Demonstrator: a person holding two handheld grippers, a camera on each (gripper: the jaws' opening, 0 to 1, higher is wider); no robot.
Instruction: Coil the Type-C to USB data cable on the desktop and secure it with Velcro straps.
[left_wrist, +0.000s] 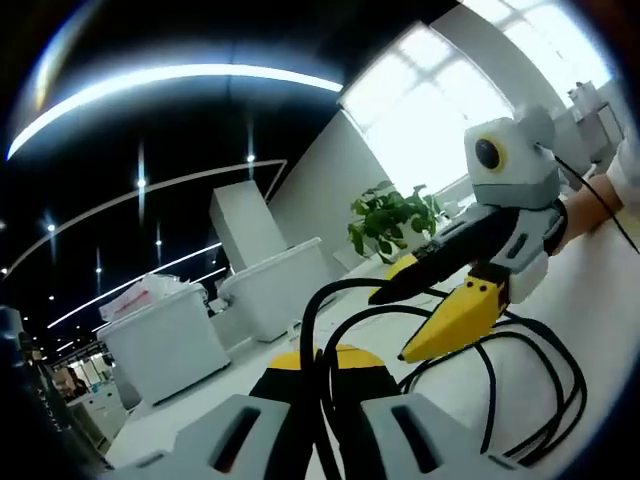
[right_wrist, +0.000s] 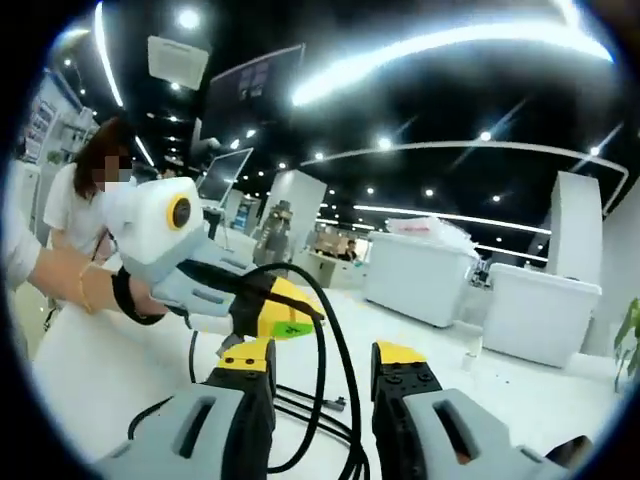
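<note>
Left gripper (left_wrist: 322, 385) pinches black cable (left_wrist: 520, 400) on white table (left_wrist: 600, 300); right gripper (right_wrist: 322, 372) jaws wide around cable loop. White bins (left_wrist: 165, 340) behind cable, contents unclear.

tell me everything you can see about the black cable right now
The cable is thin, black and rubbery looking, lying in several loose loops on the white desk. In the left gripper view one strand rises from the loops and runs down between the left gripper's closed jaws, while the right gripper hovers over the coil. In the right gripper view a loop arches up beside the left gripper. No connector or strap can be made out.
</note>
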